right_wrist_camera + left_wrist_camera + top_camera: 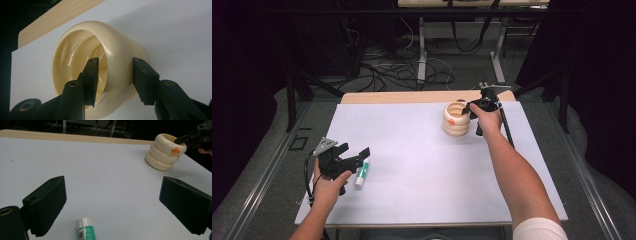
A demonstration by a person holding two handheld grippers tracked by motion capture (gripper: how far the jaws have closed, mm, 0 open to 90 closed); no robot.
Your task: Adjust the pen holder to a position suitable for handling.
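A cream, ribbed cup (456,119) shaped like three stacked rings stands upright in the upper right of the high view, on the white board (422,165) near its far edge, with a small orange duck mark on its side. Its hollow looks bare in the right gripper view (82,67), though the bottom is partly hidden by a jaw. The right gripper (470,106) sits at the cup's rim from the right; in its own view one jaw is inside the hollow and the other outside the wall (117,70), the pads pressing on that wall, so it is clamped on the cup. The right hand (487,120) is just beside the cup. In the lower left of the high view the left gripper (357,156) hangs low over the board with its jaws standing wide apart and nothing between the pads. Just right of it lies a green and white glue stick (362,173), flat on the board; in the left gripper view it lies at the bottom centre (85,230), white cap pointing up the frame, between the two pads and apart from both. The cup appears at that view's upper right (166,152), well apart from the stick, with bare board between them. Beyond the board's far edge a strip of wooden table (412,96) shows, and cables (402,70) lie on the floor behind.
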